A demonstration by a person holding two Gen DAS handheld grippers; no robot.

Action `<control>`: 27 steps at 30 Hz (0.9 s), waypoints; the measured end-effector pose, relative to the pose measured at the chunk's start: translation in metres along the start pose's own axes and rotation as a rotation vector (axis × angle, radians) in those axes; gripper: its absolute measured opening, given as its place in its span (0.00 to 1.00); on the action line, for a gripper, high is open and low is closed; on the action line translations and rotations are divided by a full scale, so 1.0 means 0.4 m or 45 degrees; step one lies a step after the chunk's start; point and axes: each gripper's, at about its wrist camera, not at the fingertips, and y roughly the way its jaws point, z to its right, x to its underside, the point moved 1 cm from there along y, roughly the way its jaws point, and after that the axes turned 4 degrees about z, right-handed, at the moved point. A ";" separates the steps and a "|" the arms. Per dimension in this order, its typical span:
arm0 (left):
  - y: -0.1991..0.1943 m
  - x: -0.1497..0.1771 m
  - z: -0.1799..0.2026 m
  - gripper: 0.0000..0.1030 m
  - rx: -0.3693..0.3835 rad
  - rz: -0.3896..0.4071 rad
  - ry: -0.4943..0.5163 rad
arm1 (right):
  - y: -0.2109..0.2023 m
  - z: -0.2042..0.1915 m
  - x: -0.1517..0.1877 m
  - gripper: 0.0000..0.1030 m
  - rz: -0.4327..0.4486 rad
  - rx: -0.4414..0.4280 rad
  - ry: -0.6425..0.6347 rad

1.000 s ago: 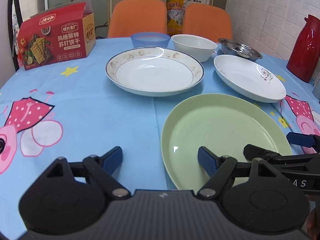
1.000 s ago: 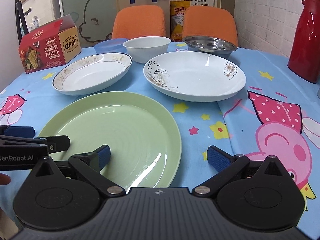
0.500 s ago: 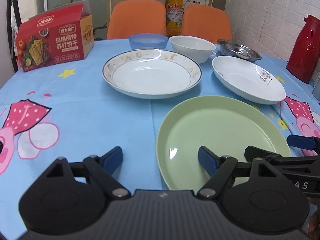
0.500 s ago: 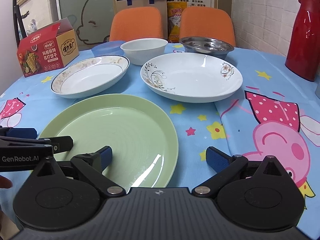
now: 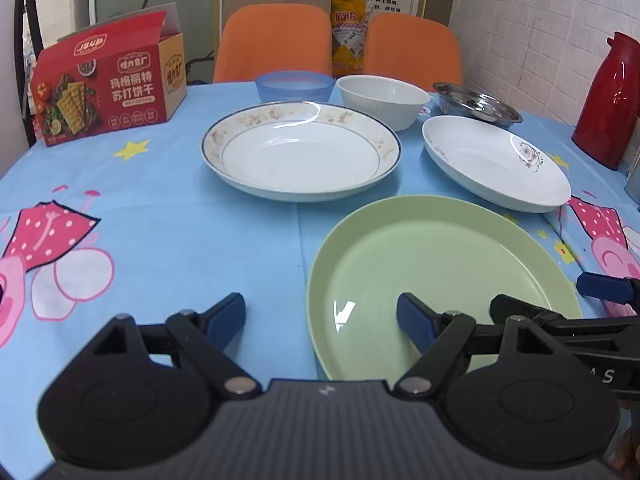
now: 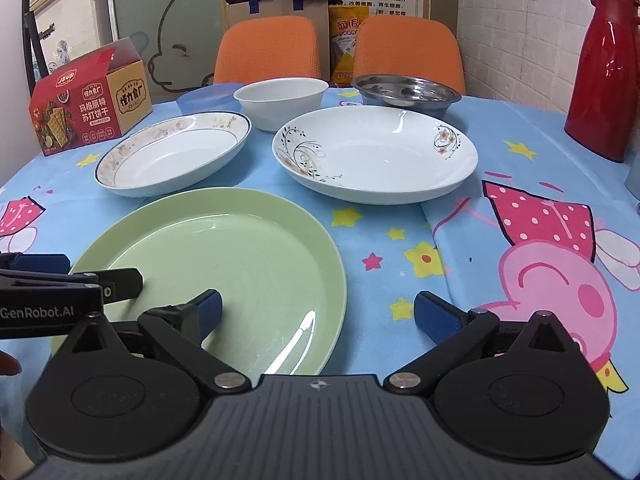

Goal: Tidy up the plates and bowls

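Smooth round green plate (image 5: pixel 436 264), glossy

Ahead of our left jaws: bare surface (image 5: pixel 180 220), open up to the rimmed white plate (image 5: pixel 300 152).
Under our right jaws' left side: the green plate (image 6: pixel 224 256) lies across the way.
Right of our right jaws: bare cloth, free to pass.
Beyond the green plate: the floral plate (image 6: pixel 376 156), then the white bowl (image 6: pixel 280 100), blue bowl (image 5: pixel 294 86) and steel dish (image 6: pixel 404 92) stand close together.
Far right: the red flask (image 6: pixel 604 76) blocks us.
Far left: the cracker box (image 5: pixel 108 80).
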 end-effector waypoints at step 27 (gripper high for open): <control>-0.074 0.012 -0.003 0.41 0.037 0.097 -0.039 | -0.069 -0.086 -0.003 0.86 0.157 -0.014 -0.020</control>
